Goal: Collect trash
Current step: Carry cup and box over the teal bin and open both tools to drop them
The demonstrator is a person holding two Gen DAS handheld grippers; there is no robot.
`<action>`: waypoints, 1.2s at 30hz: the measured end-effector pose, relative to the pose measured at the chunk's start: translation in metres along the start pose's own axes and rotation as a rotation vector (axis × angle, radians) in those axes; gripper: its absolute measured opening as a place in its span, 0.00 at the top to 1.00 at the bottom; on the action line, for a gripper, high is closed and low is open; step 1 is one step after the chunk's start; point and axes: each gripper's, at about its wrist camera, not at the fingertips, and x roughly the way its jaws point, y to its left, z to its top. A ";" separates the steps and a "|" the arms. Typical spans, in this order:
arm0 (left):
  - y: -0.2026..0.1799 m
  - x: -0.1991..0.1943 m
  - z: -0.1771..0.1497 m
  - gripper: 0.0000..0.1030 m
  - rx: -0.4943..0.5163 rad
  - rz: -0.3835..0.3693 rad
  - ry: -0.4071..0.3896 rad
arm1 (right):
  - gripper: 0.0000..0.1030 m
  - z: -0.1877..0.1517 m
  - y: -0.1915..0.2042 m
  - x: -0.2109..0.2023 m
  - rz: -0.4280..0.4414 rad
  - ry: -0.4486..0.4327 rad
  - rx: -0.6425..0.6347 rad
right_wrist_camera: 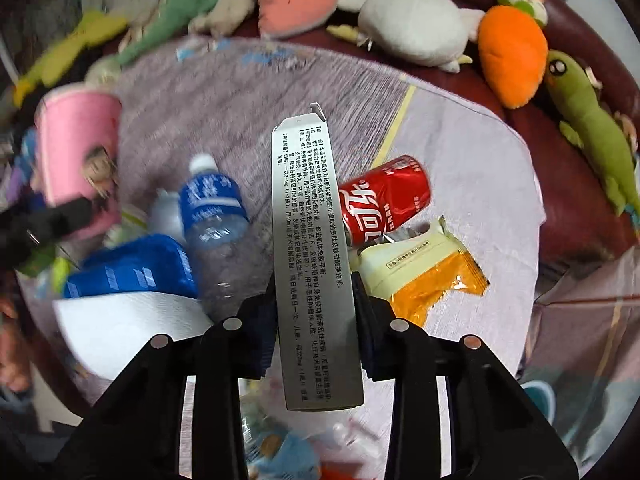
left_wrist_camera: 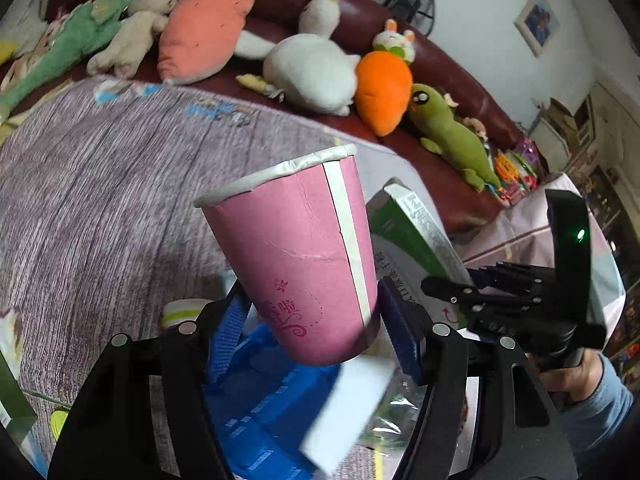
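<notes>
Left hand-held gripper (left_wrist_camera: 316, 320): pinching the pink paper cup (left_wrist_camera: 296, 252) near its base, the blue pads pressed on both sides; the cup is lifted clear of the counter and tilted.
Right hand-held gripper (right_wrist_camera: 316, 312): clamped on the narrow side of a flat grey-printed medicine box (right_wrist_camera: 316, 256), which stands up between the fingers, off the counter.
In hand so far: two pieces of trash, one per gripper; neither is dropped anywhere yet.
Bin or bag: I can't make out a clear trash container in either view.
Left on the counter (right_wrist_camera: 480, 160): a red cola can (right_wrist_camera: 384, 196) on its side, a cream and orange snack wrapper (right_wrist_camera: 424, 268) just beside it, a plastic water bottle (right_wrist_camera: 216, 216) with a blue label, a blue pack (right_wrist_camera: 136, 268) and a white sheet (right_wrist_camera: 120, 328) near the edge.
Not trash: the plush toys (right_wrist_camera: 416, 20) along the dark red sofa (left_wrist_camera: 452, 80) behind.
Progress, my guess: early to middle; most of the litter still waits.
</notes>
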 end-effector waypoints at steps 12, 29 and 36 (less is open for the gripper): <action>-0.087 0.009 -0.019 0.36 0.128 -0.088 0.065 | 0.70 -0.054 -0.075 -0.085 0.047 -0.135 0.234; -0.325 0.142 -0.128 0.36 0.538 -0.229 0.408 | 0.70 -0.278 -0.266 -0.119 -0.126 -0.187 0.754; -0.366 0.191 -0.169 0.36 0.606 -0.199 0.504 | 0.70 -0.329 -0.303 -0.068 -0.054 -0.112 0.873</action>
